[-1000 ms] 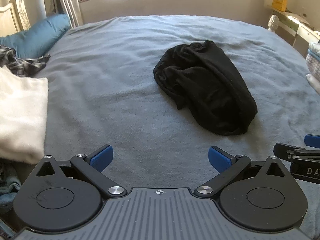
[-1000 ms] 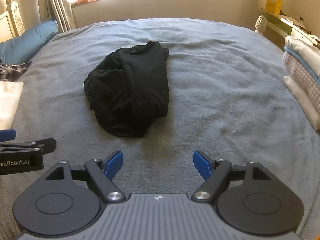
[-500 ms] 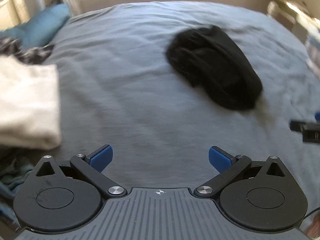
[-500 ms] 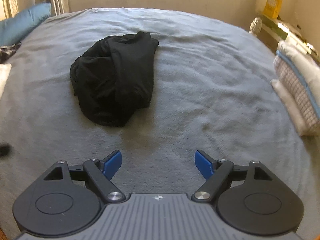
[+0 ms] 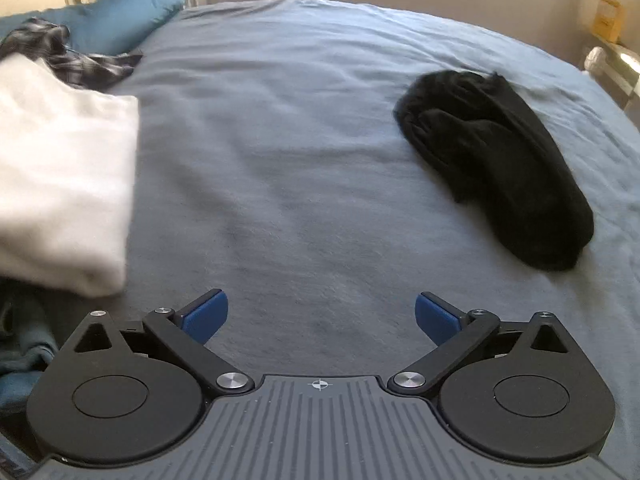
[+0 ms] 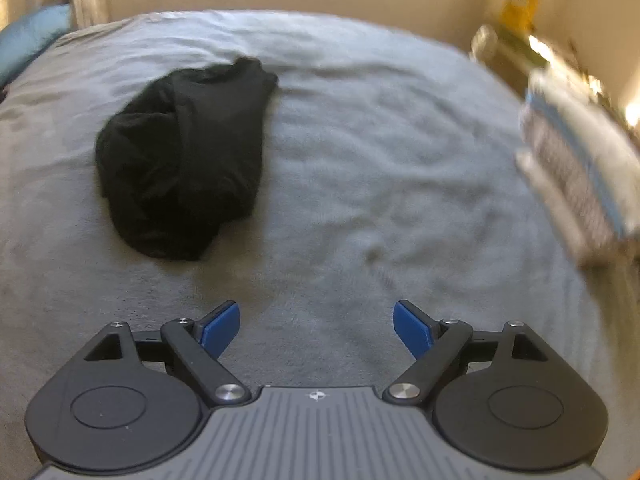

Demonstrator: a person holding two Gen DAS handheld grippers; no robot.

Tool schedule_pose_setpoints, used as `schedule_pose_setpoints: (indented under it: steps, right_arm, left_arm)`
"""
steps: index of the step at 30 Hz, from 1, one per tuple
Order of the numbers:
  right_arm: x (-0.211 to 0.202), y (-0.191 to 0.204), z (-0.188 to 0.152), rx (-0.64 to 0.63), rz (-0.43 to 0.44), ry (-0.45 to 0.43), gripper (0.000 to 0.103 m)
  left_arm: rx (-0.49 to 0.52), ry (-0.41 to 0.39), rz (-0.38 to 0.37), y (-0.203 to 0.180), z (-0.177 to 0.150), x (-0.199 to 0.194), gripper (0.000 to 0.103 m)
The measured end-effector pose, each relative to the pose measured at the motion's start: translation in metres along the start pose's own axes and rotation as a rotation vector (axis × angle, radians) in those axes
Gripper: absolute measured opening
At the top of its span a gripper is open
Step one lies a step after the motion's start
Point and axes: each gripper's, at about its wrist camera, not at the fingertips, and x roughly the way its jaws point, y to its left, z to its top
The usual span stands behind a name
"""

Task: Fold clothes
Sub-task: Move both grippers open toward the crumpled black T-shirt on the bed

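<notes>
Both grippers have swung apart over the last second: each one's neighbour, which showed at the frame edge earlier, is now out of sight, and the black garment has slid toward the right of the left wrist view while the white folded cloth has grown larger at the left. The left gripper hangs over bare bedspread with its blue-padded fingers spread wide and holding nothing. The right gripper is likewise spread and empty. The black garment lies crumpled in a long, soft, matte heap on the grey-blue bedspread, well ahead of both grippers and untouched. The bedspread looks like brushed fleece with shallow wrinkles. A plaid fabric lies bunched against a teal pillow behind the white cloth. At the right edge of the right wrist view sits a stack of folded laundry, blurred, with a checked layer and a light blue stripe. No writing is legible.
</notes>
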Motion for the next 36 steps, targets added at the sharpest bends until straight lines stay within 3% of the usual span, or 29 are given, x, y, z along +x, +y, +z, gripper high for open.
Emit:
schedule_pose_setpoints:
  steps: [2,5,8,13,17,21,24,32,36]
  right_arm:
    - [0.005,-0.001,0.001,0.047,0.031,0.043,0.086]
    - [0.004,0.004,0.005,0.046,0.041,0.024,0.087]
    - [0.002,0.009,0.01,0.036,0.048,0.0,0.089]
    - [0.008,0.008,0.013,0.044,0.026,0.032,0.091]
    - [0.012,0.012,0.016,0.034,0.015,0.029,0.091]
    - [0.016,0.019,0.018,0.029,0.017,0.034,0.091]
    - [0.017,0.026,0.019,0.016,0.025,0.044,0.091]
    - [0.011,0.043,0.03,0.021,0.068,-0.007,0.091]
    - [0.008,0.052,0.029,-0.006,0.076,-0.013,0.091]
  left_arm:
    - [0.013,-0.005,0.023,-0.004,0.003,-0.002,0.103]
    - [0.032,-0.014,0.058,-0.011,0.009,-0.006,0.103]
    - [0.11,-0.068,0.065,-0.024,0.019,-0.017,0.103]
    - [0.254,-0.056,0.093,-0.046,0.012,-0.013,0.103]
    - [0.254,-0.033,0.058,-0.052,0.001,-0.006,0.103]
    - [0.422,-0.032,0.044,-0.063,0.001,-0.017,0.103]
    - [0.468,-0.06,0.021,-0.057,-0.006,-0.036,0.103]
    - [0.346,0.07,-0.071,-0.06,-0.004,-0.015,0.103]
    - [0.293,0.052,-0.092,-0.06,0.002,-0.013,0.103]
